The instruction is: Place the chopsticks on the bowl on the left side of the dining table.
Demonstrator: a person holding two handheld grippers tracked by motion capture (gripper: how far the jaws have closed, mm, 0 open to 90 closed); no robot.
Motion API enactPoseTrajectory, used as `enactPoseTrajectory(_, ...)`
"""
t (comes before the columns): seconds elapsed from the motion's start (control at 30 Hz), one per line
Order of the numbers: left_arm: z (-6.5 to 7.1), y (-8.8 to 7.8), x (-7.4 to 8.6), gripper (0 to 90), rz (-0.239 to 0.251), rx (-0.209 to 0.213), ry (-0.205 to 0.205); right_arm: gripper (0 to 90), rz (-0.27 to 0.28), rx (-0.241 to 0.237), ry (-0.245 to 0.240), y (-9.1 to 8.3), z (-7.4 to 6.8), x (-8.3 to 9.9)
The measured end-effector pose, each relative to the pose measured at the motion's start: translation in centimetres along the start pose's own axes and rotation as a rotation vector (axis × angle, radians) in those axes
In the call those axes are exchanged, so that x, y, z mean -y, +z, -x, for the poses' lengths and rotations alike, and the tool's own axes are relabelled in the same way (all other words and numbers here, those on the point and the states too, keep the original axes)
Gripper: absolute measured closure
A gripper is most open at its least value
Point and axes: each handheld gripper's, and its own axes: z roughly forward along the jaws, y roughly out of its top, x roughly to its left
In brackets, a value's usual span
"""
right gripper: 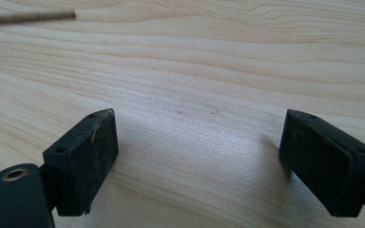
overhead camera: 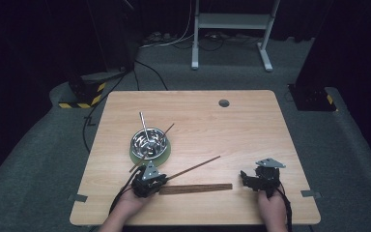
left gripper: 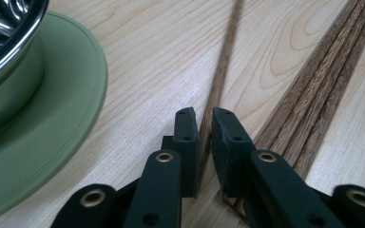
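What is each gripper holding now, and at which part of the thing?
The left gripper is shut on one thin dark wooden chopstick, near its end closest to the person. The right gripper is open and holds nothing.

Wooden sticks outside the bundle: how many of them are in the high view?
2. The slanted stick rests across the steel bowl. The gripped stick has its near end between the jaws of the left tool. The bundle may hide more.

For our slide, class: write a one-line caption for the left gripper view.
Left gripper fingers pinch a single wooden chopstick beside the chopstick bundle, near a steel bowl on its green saucer.
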Motion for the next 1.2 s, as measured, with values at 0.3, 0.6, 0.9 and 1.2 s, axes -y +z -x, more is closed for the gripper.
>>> enactPoseTrajectory(0.3, -0.2, -0.1, -0.1, 70.7, -0.001, -0.036, -0.014, 12.5, -0.004, -0.003, 0.005, 0.0, 0.0, 0.0)
enactPoseTrajectory(0.6, 0.0, 1.1, -0.4, 61.0, 0.041, -0.028, -0.028, 12.5, -0.006, -0.004, -0.001, -0.1, 0.0, 0.0)
enactPoseTrajectory(0.9, 0.5, 0.9, -0.2, 82.4, 0.046, 0.004, 0.009, 12.5, -0.006, -0.004, -0.001, -0.1, 0.0, 0.0)
enactPoseTrajectory(1.2, 0.2, 0.4, -0.1, 83.0, 0.058, -0.006, -0.017, 12.5, -0.006, -0.004, -0.001, -0.1, -0.1, 0.0)
